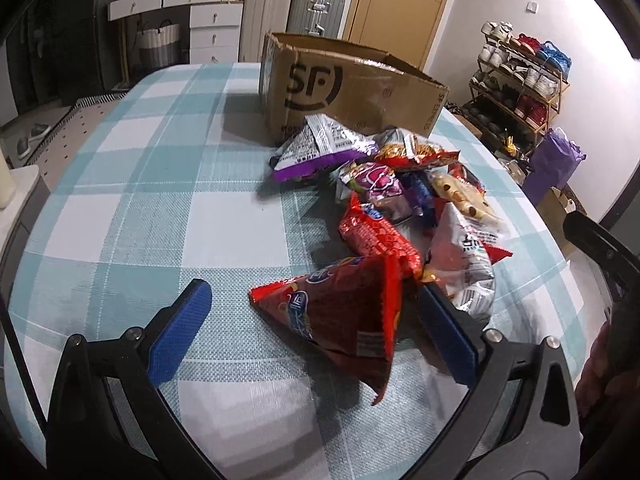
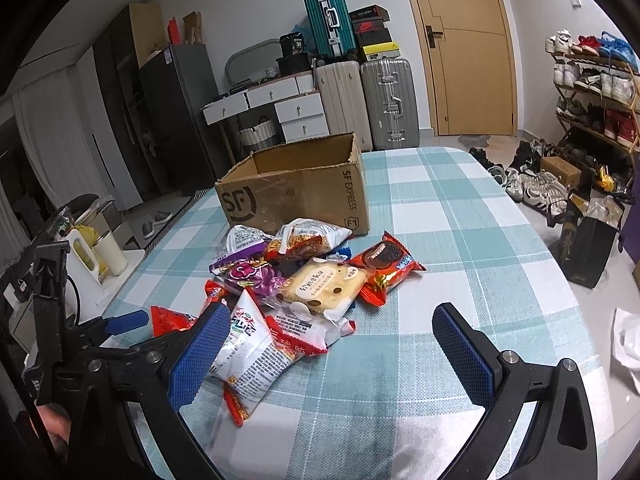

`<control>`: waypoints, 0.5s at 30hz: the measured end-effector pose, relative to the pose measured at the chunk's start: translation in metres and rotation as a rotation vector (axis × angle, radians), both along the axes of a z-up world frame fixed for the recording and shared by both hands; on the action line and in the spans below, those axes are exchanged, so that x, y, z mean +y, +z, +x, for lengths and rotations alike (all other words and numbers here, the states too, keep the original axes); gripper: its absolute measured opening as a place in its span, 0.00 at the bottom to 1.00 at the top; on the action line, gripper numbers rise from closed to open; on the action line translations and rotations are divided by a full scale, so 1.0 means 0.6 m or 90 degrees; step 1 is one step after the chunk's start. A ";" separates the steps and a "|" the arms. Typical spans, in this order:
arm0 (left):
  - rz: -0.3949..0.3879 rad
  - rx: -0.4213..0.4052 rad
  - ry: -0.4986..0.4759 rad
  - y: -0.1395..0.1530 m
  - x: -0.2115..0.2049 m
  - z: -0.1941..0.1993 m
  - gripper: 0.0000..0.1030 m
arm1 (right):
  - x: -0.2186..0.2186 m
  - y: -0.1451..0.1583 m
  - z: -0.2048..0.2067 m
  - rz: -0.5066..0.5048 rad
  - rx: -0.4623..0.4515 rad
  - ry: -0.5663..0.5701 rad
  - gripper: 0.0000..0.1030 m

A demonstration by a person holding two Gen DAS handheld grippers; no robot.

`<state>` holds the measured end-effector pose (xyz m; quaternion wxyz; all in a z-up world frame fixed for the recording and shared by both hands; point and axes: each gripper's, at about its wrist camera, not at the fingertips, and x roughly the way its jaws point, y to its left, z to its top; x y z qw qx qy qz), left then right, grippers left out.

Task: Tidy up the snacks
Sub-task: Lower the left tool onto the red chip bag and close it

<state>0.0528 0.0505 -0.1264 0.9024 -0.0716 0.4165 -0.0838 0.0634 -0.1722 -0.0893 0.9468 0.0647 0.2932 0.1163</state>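
Observation:
A pile of snack packets (image 1: 400, 208) lies on the checked tablecloth (image 1: 160, 208) in front of an open cardboard box (image 1: 352, 88). My left gripper (image 1: 316, 320) is open, with a dark red triangular packet (image 1: 340, 312) lying on the table between its blue pads; the packet's edge is close to the right pad (image 1: 444, 332). My right gripper (image 2: 332, 344) is open over bare cloth. A white bag (image 2: 248, 352) lies against its left pad (image 2: 204, 352). A cream biscuit packet (image 2: 324, 288) and a red cookie packet (image 2: 392, 264) lie beyond, short of the box (image 2: 296, 192).
Checked cloth (image 2: 460, 240) stretches to the right of the pile. The box stands at the table's far side. Off the table are suitcases (image 2: 384, 104), white drawers (image 2: 296, 112), a shoe rack (image 2: 592, 96), bags (image 2: 588, 240) on the floor and a side table with cups (image 2: 108, 256).

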 end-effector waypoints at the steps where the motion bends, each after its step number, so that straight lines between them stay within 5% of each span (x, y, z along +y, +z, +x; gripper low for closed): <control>1: -0.001 0.003 0.001 -0.002 0.000 0.000 0.99 | -0.001 -0.002 0.003 0.001 0.002 0.000 1.00; 10: -0.073 0.045 -0.022 -0.038 0.013 0.034 0.93 | -0.004 -0.020 0.019 0.004 0.019 -0.001 1.00; 15: -0.073 0.034 -0.051 -0.038 0.003 0.042 0.73 | -0.003 -0.026 0.025 0.003 0.024 0.000 1.00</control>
